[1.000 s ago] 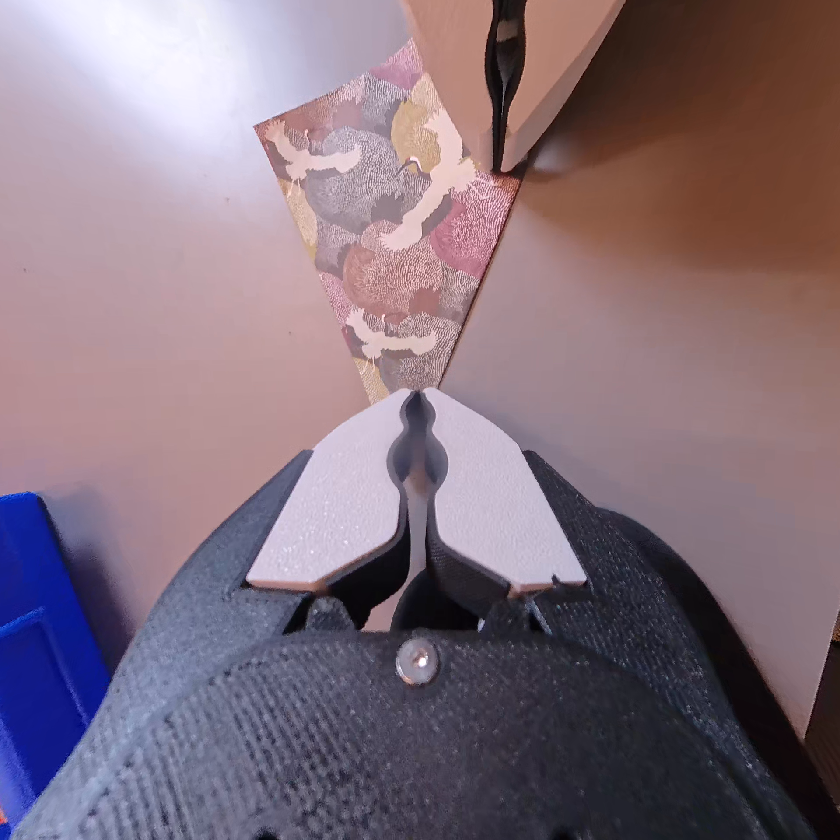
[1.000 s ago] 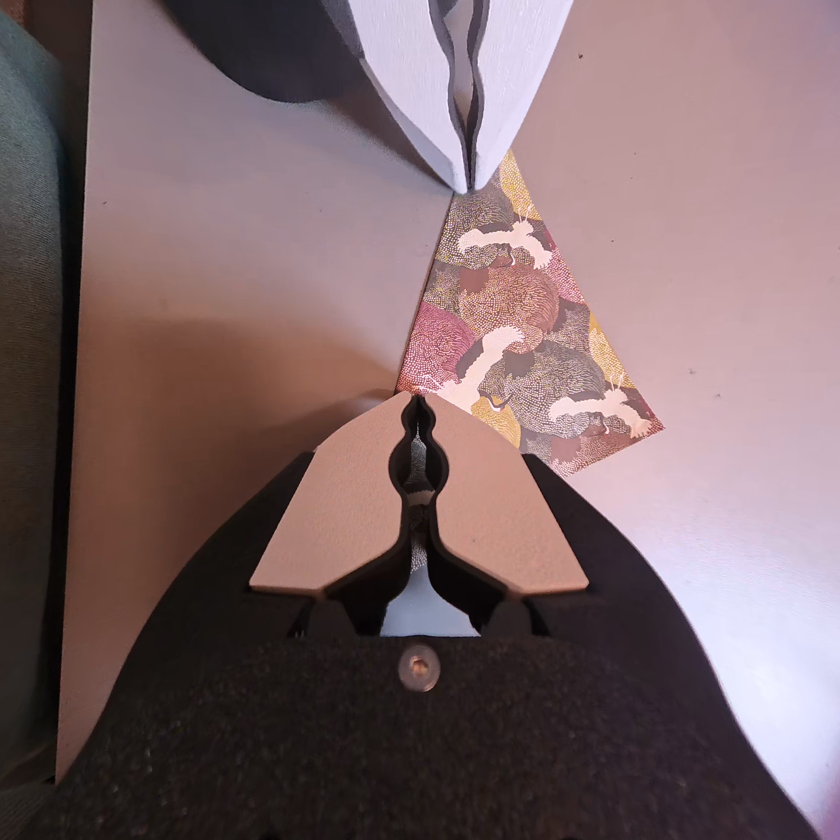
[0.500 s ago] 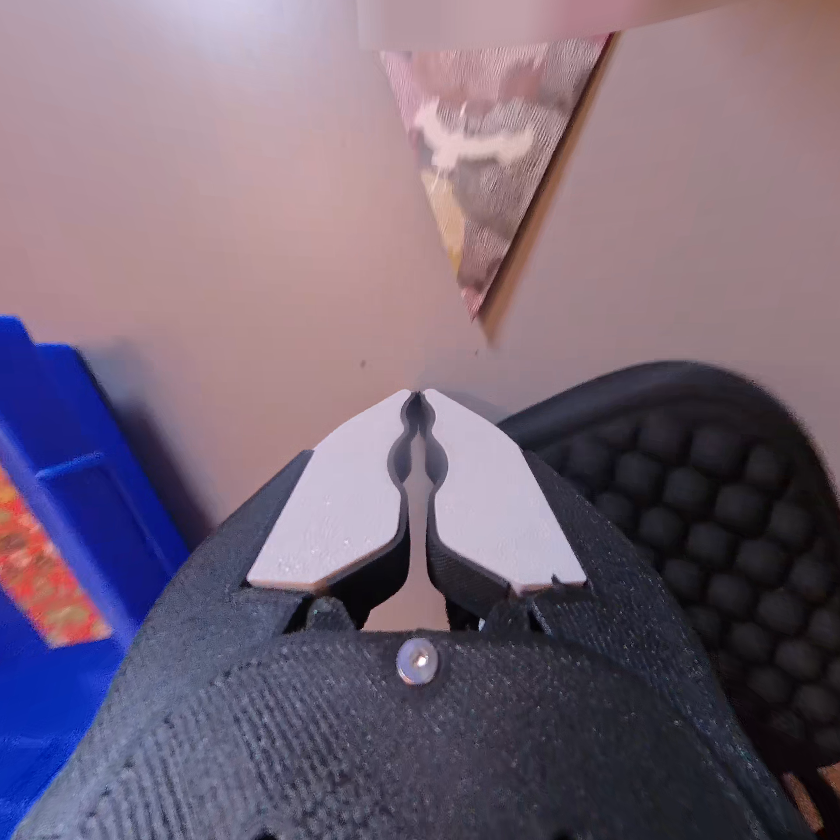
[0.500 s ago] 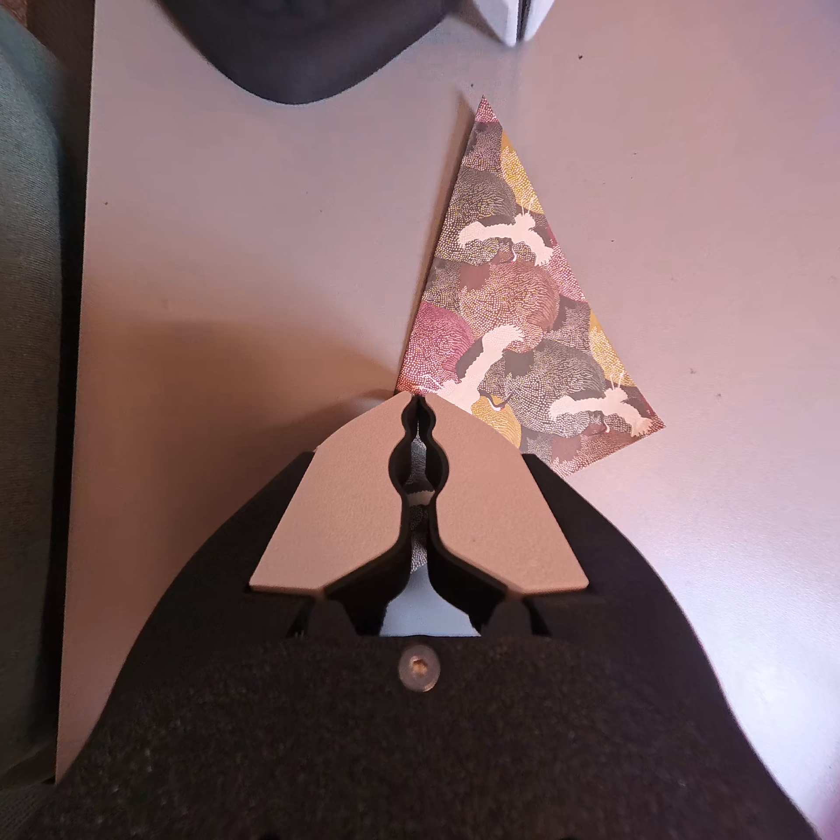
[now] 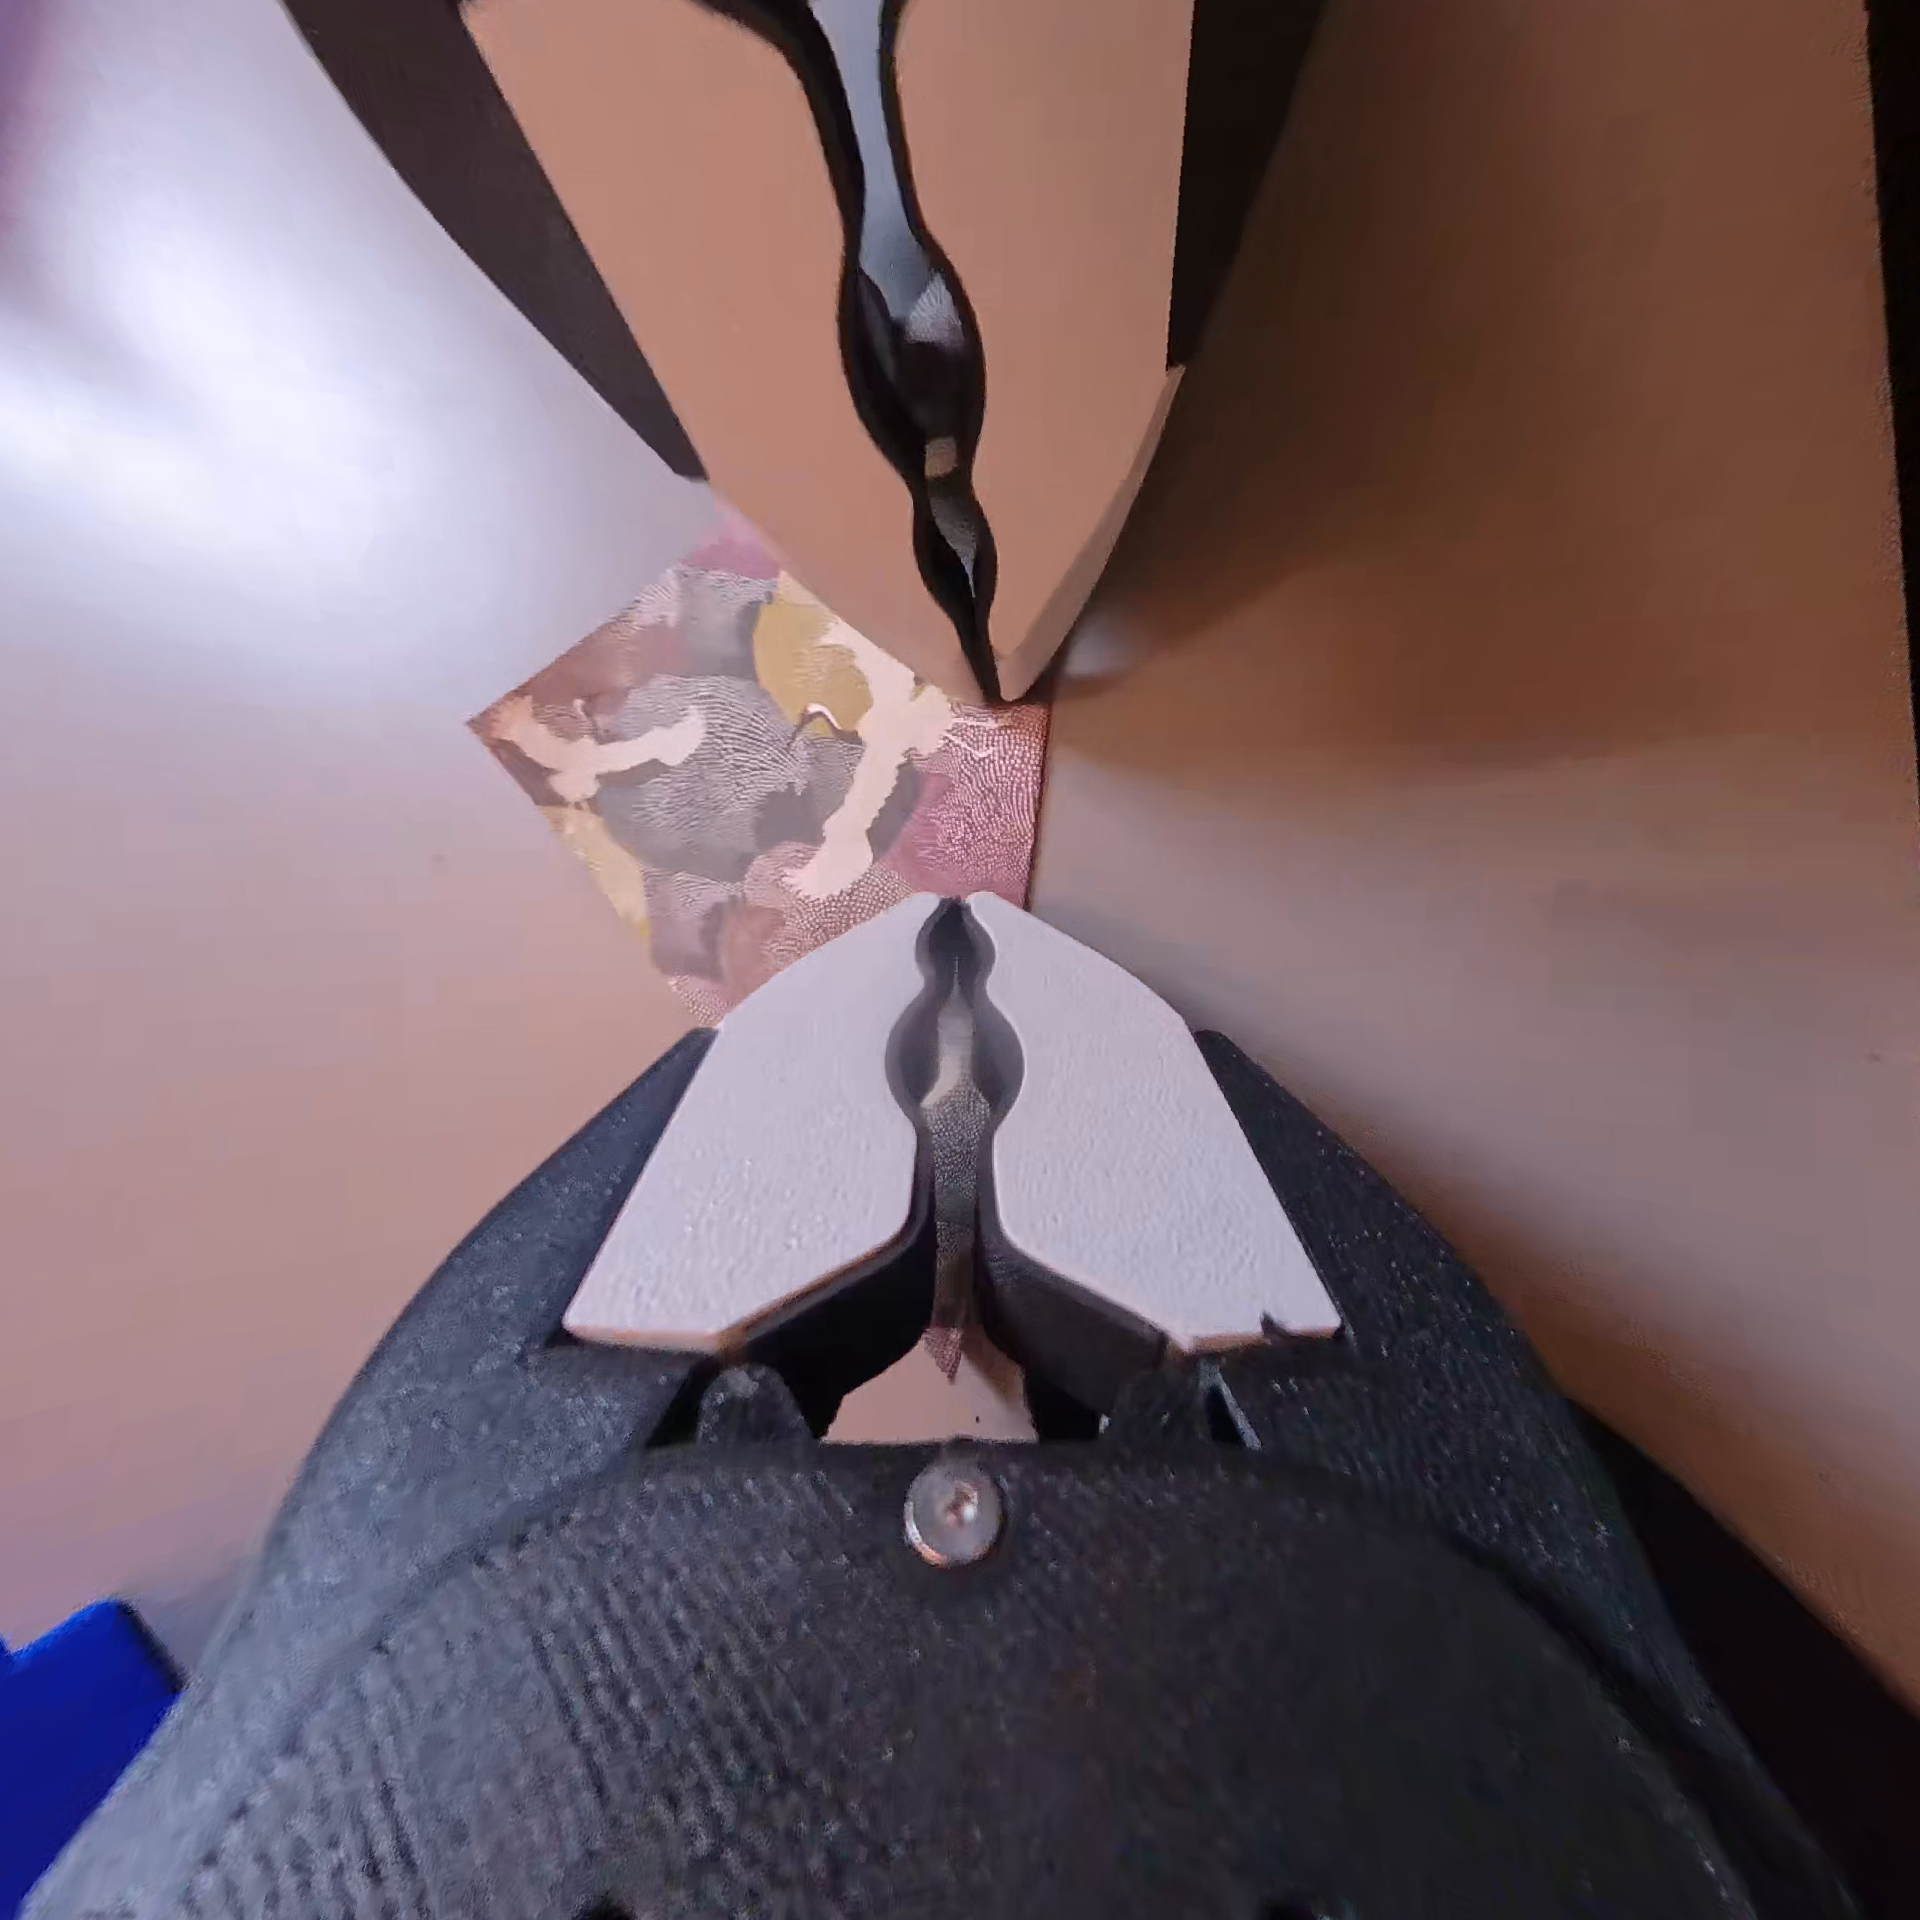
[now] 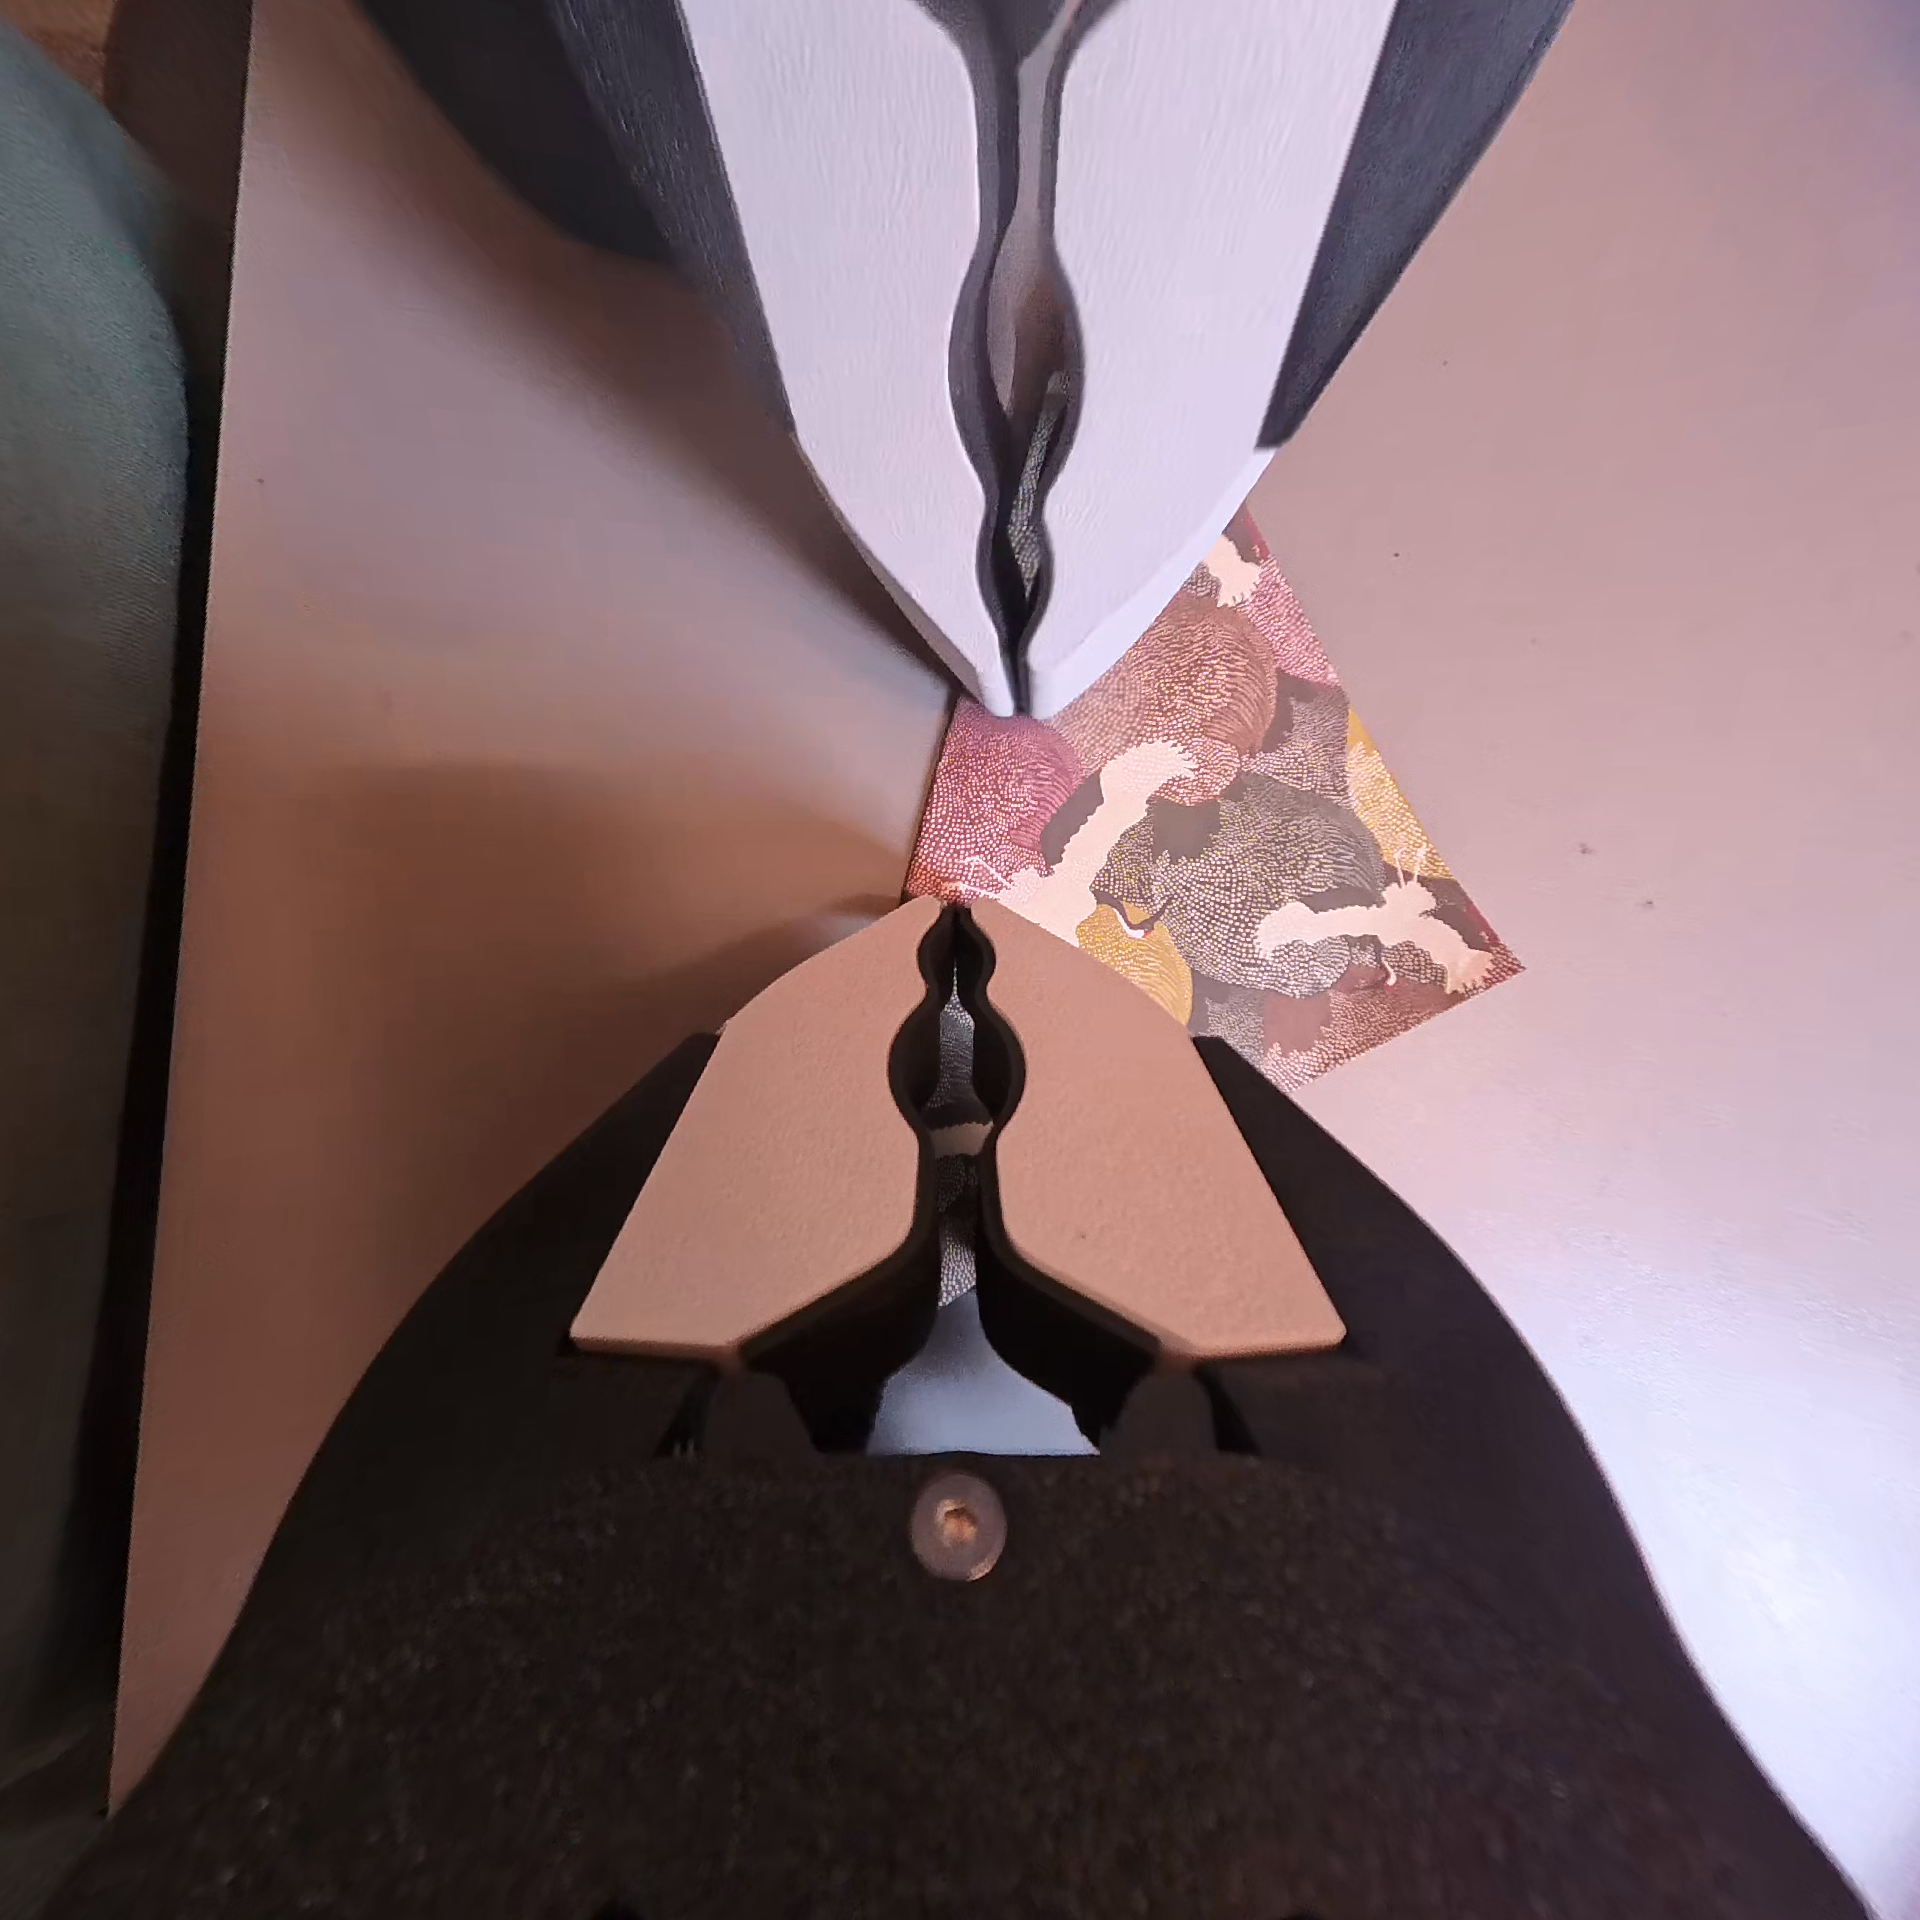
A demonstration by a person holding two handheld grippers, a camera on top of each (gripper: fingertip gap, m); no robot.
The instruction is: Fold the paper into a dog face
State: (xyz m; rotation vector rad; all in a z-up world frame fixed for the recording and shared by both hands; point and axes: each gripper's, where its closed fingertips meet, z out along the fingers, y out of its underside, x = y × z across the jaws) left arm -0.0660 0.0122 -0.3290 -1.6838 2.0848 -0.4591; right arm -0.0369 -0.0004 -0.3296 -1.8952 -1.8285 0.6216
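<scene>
Plain grey-beige tabletop (image 5: 1455, 935), glare patch upper left in the left wrist view. Blue bin corner (image 5: 73, 1704) at its bottom-left. Teal fabric surface (image 6: 73, 727) beyond the table's left edge in the right wrist view.

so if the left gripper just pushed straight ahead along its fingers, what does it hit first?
Likely the right gripper. The left gripper, shut over the folded paper, points across a short stretch of that paper at the right one's closed tips, nearly head-on. Depth is unclear, so it might slide along the paper first.
</scene>
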